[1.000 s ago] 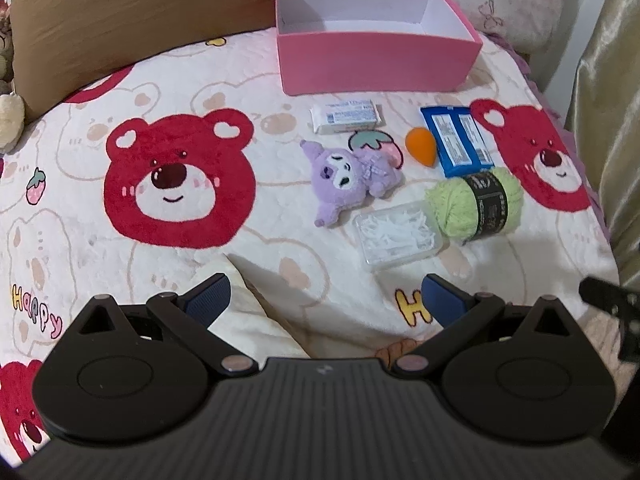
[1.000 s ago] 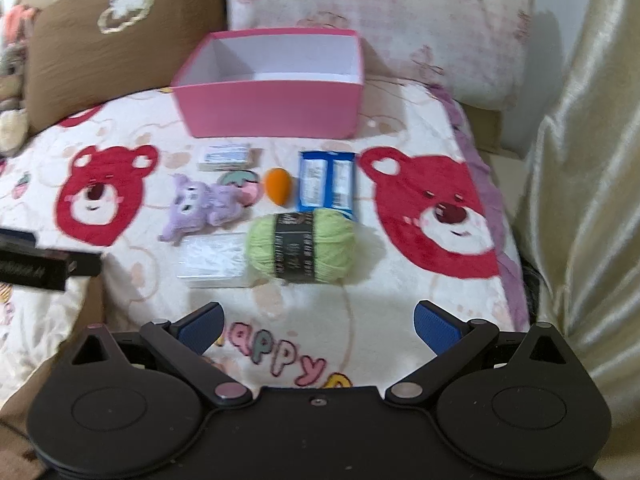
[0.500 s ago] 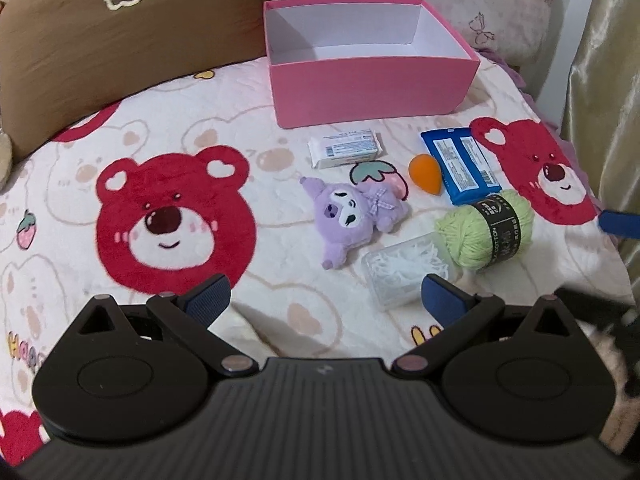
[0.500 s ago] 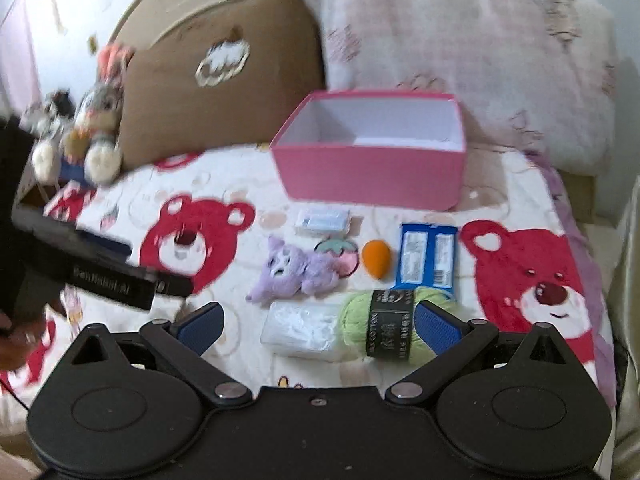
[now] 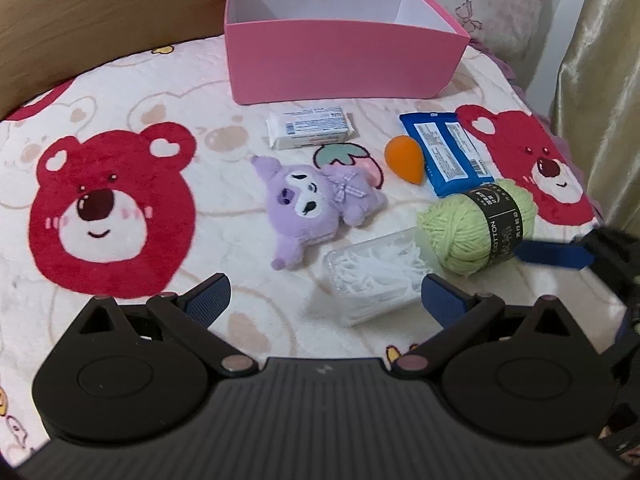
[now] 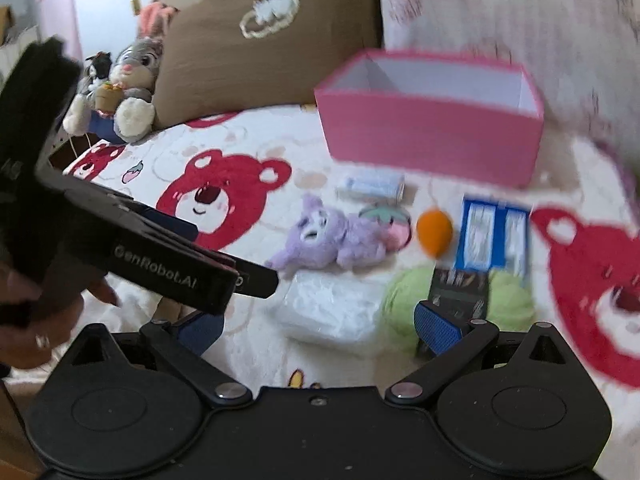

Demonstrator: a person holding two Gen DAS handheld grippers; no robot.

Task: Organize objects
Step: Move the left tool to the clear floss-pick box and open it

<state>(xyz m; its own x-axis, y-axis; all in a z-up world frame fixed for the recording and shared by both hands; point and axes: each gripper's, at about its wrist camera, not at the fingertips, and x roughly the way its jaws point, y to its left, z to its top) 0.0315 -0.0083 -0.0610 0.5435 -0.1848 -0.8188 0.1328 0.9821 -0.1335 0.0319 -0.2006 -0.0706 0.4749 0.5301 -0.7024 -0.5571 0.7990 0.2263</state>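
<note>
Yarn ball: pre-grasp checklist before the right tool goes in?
1. Right tool open, holding nothing: ok.
2. Left tool open, holding nothing: ok.
3. Yarn ball free on top: ok, but it touches the clear plastic box.
4. Right tool centred on the yarn: not ok; the clear box and the yarn's left edge sit between its fingers.
5. Pink box open, no contents seen: ok.
6. Right wrist view sharp enough to aim: not ok, blurred.
</note>
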